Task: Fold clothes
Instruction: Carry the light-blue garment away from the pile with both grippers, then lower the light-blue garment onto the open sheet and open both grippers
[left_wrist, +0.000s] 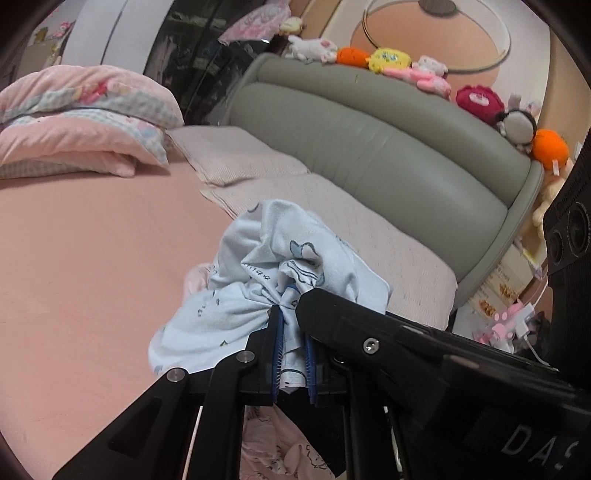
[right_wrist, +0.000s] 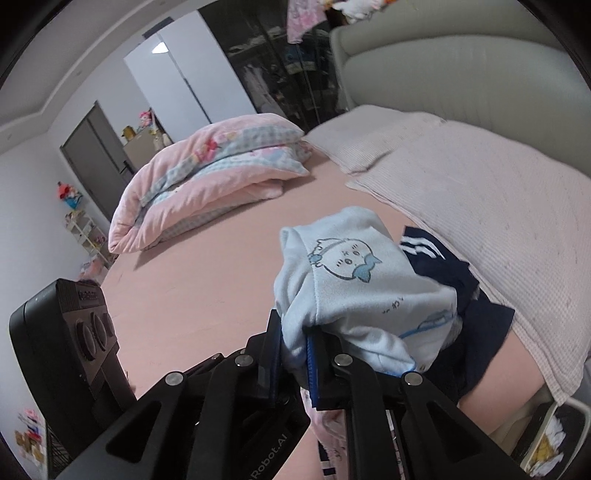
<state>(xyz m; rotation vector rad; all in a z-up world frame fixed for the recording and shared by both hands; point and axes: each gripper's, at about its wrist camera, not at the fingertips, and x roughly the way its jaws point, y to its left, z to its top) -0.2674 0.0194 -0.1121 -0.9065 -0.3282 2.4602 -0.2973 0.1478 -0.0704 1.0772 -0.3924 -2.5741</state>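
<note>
Both wrist views look low and close along their fingers, sharing the pink bed (left_wrist: 92, 258) and grey headboard (left_wrist: 369, 147).

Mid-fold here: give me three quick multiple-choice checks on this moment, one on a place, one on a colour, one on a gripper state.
1. Where does the folded pink quilt lie?
A. on the bed
B. on the floor
C. on the headboard

2. What colour is the garment that both grippers hold?
A. dark red
B. light blue
C. yellow

3. What state is the left gripper in?
A. wide open
B. shut on nothing
C. shut on the garment

Answers: 1 A, it rests on the pink sheet. 2 B, pale blue with cartoon prints. 3 C, cloth bunches between its fingers, as with the right gripper.
</note>
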